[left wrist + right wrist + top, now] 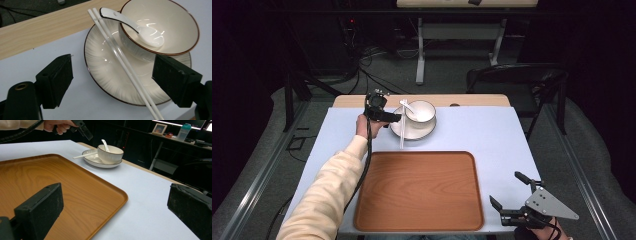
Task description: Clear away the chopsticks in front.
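Chopsticks (122,60) are laid across the plate (105,75) beside the bowl (160,25), between the left gripper's (112,80) parted jaws; they could be knocked off if nudged. The right gripper (511,194) is held open, empty.

The bowl (172,27) is creamy white with a thin brown line round its rim. The plate (105,67) under it is creamy white too, with fine stripes like sun rays and a dark edge. The spoon (135,26) is white with a black edge. The chopsticks (120,60) are plain white. The tray (419,190) is orange-brown with wavy wood lines. The table cover (482,132) is pale blue. The person's sleeve (324,192) is soft yellow.
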